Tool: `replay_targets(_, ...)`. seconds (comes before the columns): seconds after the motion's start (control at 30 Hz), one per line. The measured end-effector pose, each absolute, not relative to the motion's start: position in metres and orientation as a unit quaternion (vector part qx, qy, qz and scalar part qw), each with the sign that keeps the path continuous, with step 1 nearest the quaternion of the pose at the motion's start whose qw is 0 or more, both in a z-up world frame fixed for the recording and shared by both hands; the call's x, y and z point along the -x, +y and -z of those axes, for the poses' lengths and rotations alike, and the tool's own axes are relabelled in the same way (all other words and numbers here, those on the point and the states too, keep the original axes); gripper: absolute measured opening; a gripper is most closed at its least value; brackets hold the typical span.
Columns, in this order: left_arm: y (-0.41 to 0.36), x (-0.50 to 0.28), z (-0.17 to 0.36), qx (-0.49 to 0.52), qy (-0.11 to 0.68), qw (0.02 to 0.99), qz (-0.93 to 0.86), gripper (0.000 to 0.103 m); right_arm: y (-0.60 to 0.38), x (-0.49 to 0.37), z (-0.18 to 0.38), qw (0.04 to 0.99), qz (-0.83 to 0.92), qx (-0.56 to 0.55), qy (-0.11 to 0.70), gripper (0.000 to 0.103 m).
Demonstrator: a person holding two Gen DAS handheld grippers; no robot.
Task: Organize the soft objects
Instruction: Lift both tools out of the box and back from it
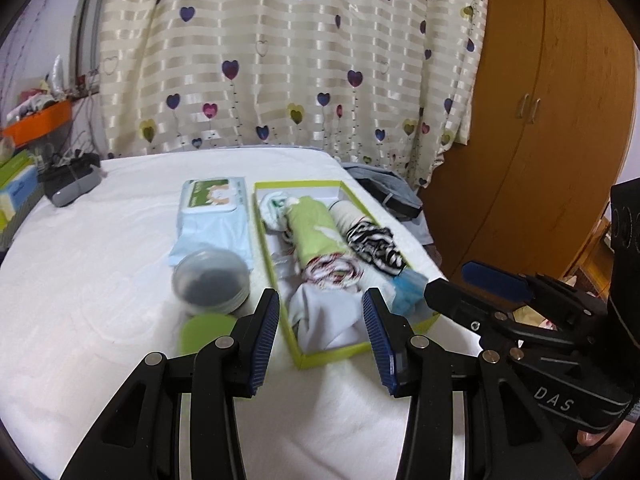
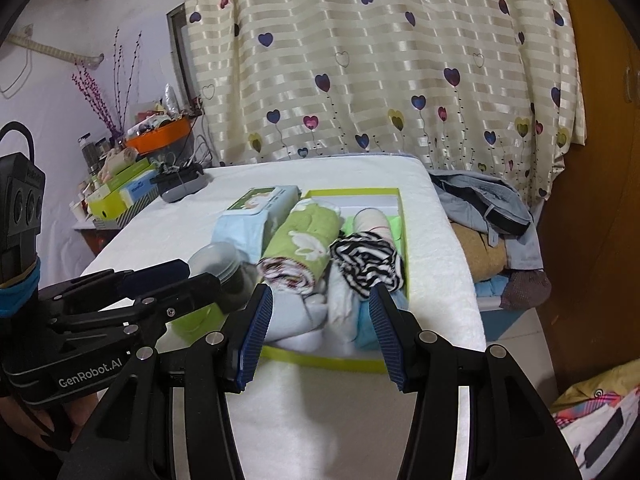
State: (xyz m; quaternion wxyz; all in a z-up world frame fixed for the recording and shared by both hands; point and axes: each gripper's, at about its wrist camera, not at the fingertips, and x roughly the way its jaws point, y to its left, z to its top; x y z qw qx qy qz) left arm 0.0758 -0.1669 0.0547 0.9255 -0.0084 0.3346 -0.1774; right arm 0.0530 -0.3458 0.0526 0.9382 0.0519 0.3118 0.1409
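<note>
Nearest the lens in the left wrist view, the left tool (image 1: pixel 322 344) stands with its blue-padded jaws apart and nothing between them, low in the frame above white bedding. In the right wrist view the right tool (image 2: pixel 320 342) is likewise spread and empty, hovering at the near end of the green box (image 2: pixel 320 358).

That box (image 1: pixel 332 354) sits right of centre on the bed (image 1: pixel 100 280) and holds the soft things: a green rolled towel (image 1: pixel 316 232), a zebra-striped cloth (image 1: pixel 374 246), a red-patterned roll (image 1: pixel 332 276), a white cloth (image 1: pixel 324 316) and a pale blue piece (image 1: pixel 408 292). All look light, limp and easily crushed; each would likely sag or unroll if pinched at a loose edge, so a grip across the middle of a roll seems safest.

Left of the box lie a wet-wipes pack (image 1: pixel 214 216), a round lidded tub (image 1: pixel 210 282) and a green lid (image 1: pixel 206 330).

Under everything is a soft white cover. Behind hangs a heart-print curtain (image 1: pixel 288 60), with a wooden wardrobe (image 1: pixel 540 120) at the right and cluttered shelves at the left.
</note>
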Motion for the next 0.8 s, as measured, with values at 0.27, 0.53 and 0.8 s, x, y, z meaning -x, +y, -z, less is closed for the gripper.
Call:
replay_targets(0.27, -0.157, -0.058, -0.034, -0.009, 0.348, 0.927, 0.137, 0.043, -0.329, -0.042, -0.027, 0.928, -0.145, -0.038, 0.341, 0.051)
replay_targets(0.53, -0.152, -0.050, -0.024, -0.017, 0.354, 0.928, 0.118, 0.043, -0.320, -0.041, -0.004, 0.919, -0.144, -0.035, 0.364, 0.052)
replay_targets(0.8, -0.149, -0.052, -0.021, -0.019, 0.359, 0.928, 0.103, 0.043, -0.315, -0.035, -0.015, 0.923, -0.152, -0.029, 0.353, 0.052)
